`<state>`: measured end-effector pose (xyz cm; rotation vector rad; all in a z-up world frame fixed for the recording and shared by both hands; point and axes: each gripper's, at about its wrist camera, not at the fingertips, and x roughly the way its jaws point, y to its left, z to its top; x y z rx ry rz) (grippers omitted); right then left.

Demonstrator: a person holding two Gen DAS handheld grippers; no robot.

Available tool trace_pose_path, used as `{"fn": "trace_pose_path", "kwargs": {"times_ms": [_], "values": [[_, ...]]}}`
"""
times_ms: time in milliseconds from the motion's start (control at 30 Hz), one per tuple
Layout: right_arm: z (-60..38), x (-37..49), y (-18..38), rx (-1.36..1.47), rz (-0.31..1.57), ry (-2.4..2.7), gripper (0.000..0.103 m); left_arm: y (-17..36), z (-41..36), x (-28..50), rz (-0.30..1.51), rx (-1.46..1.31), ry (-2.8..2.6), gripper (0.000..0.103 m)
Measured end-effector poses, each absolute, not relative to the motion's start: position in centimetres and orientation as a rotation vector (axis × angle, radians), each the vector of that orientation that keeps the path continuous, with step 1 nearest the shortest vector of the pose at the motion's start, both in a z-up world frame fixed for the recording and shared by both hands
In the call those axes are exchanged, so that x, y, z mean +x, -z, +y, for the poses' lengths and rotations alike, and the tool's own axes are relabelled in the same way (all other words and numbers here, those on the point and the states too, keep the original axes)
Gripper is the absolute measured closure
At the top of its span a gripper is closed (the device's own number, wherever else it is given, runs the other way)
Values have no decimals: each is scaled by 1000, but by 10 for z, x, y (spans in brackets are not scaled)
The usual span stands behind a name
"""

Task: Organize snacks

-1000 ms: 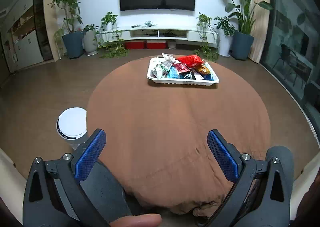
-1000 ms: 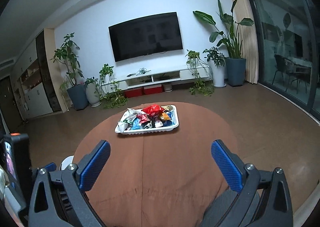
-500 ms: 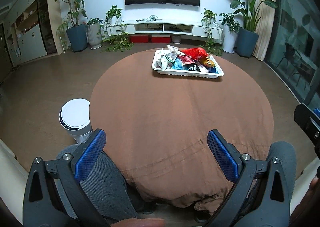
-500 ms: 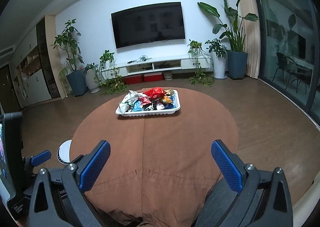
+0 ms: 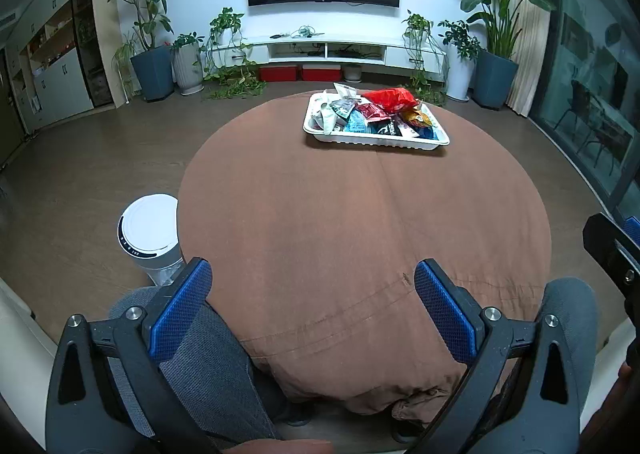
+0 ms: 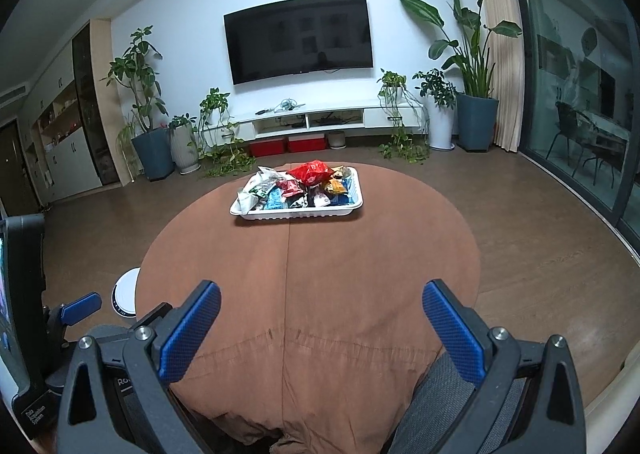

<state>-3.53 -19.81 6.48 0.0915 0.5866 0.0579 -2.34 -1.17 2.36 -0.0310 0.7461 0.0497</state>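
Two grippers: my left gripper (image 5: 312,288) and right gripper (image 6: 322,312) both spread wide, holding nothing
tray (image 5: 376,139): far side of surface (image 5: 360,213), heaped with snack packets (image 5: 386,109)

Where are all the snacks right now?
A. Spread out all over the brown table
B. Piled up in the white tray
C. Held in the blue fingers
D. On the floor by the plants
B. The snack packets sit heaped inside the white tray on the far side of the table, and both grippers are open and hold nothing.
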Motion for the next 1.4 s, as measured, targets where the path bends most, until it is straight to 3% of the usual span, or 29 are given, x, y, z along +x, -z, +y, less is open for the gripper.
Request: {"fn": "trace_pose_path", "kwargs": {"times_ms": [1400], "values": [[-199,-34,-67,90,599,-60,0,-21,-12,-20,743,-28,-48,0]]}}
